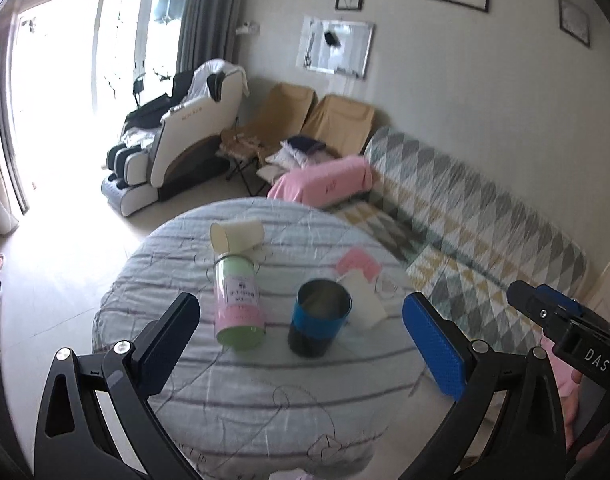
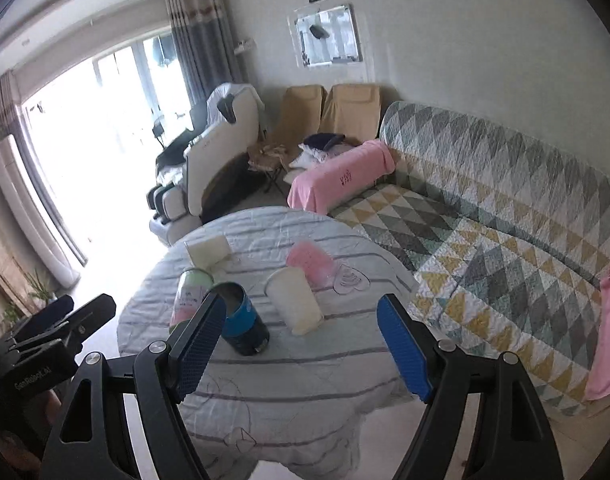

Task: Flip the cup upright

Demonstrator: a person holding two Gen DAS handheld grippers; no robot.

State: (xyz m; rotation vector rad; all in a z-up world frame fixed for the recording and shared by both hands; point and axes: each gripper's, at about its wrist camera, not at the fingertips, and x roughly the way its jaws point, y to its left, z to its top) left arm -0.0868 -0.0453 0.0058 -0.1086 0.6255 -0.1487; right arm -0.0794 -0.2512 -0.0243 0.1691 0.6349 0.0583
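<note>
**A:** Cups on the round table: which lie on their sides?

**B:** Three. A cream cup lies near the far edge, mouth toward the window. A translucent white cup lies nearer the middle, with a pink cup just behind it, toward the sofa. A green-and-pink canister and a blue open tin stand upright between them.

**A:** State of the claws?

**B:** Left gripper is spread wide, holding nothing, above the near half of the table. Right gripper is likewise spread and empty.

**A:** Room to move?

**B:** Bare striped cloth fills the near half of the table; the sofa-side rim lies near the pink cup.

**A:** How do the views differ?

**B:** The right wrist view shows the white cup's whole length; in the left wrist view the tin partly hides it. Each view catches the other gripper at its margin.
</note>
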